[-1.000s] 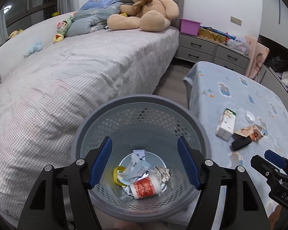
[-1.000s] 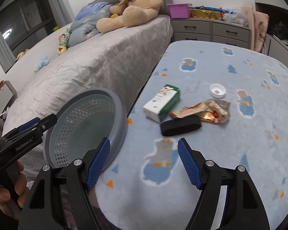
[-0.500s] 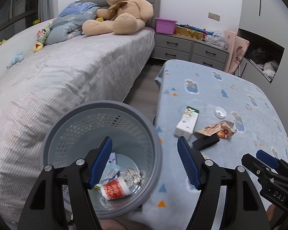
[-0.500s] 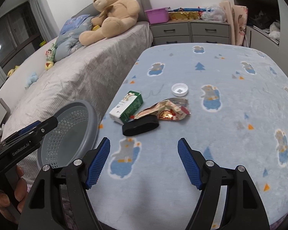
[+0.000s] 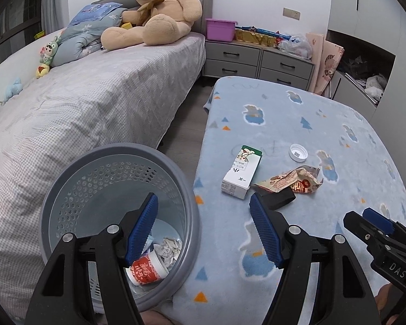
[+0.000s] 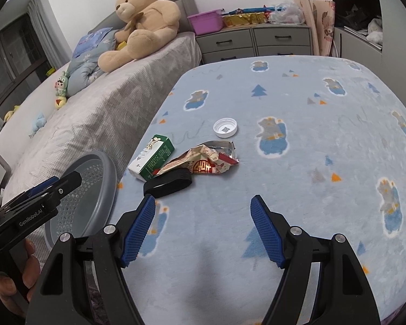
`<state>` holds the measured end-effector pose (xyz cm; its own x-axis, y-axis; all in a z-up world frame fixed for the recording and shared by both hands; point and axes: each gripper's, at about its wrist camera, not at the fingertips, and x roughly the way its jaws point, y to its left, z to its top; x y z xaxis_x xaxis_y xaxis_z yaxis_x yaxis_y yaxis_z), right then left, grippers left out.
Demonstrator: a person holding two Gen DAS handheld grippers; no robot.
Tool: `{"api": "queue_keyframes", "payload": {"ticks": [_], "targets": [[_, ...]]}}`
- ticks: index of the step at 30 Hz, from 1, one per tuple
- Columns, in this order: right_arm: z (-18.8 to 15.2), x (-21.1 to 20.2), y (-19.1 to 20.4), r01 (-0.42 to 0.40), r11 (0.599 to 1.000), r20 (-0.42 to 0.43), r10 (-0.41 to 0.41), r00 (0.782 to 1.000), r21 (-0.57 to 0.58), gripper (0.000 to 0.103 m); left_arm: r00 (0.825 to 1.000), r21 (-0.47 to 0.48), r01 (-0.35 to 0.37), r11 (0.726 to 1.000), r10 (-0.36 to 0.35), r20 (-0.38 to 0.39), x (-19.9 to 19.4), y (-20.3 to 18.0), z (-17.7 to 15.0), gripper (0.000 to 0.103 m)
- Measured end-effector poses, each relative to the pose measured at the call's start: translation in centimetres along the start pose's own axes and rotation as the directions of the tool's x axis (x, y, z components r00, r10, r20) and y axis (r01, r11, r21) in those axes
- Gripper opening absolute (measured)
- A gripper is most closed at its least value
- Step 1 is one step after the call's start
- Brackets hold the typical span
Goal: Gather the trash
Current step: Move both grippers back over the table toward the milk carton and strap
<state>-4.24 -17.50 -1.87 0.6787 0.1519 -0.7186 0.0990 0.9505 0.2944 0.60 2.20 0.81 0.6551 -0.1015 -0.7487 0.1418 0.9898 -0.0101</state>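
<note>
A grey perforated bin [image 5: 67, 178] stands between the bed and the table and holds a red cup [image 5: 146, 269] and crumpled paper [image 5: 167, 249]. On the blue patterned tablecloth [image 6: 297, 178] lie a white-green carton [image 6: 151, 158], a crumpled wrapper [image 6: 203, 159], a black flat object [image 6: 167, 182] and a white cap [image 6: 225, 127]. My left gripper [image 5: 203, 230] is open and empty, over the bin's right rim. My right gripper [image 6: 203, 230] is open and empty, above the cloth just short of the black object. The bin also shows in the right wrist view [image 6: 100, 187].
A bed [image 5: 81, 113] with a teddy bear [image 5: 154, 19] and small toys lies to the left. Grey drawers [image 5: 257, 62] with a purple box and clutter stand at the back. A narrow floor strip [image 5: 186, 135] separates bed and table.
Both grippers have swung right and back toward the table. The bin has slid to the left of both views and the trash on the cloth has come nearer the middle.
</note>
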Motion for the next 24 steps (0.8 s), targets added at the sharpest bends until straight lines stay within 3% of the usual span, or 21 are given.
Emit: {"api": "queue_keyframes", "payload": {"ticks": [24], "targets": [[0.1,4.0,0.1,-0.010,1.000,-0.066,0.009,0.998,-0.011,0.071,0.998,0.016,-0.045,0.999,0.045,-0.032,2.8,-0.1,-0.6,0.068]]}}
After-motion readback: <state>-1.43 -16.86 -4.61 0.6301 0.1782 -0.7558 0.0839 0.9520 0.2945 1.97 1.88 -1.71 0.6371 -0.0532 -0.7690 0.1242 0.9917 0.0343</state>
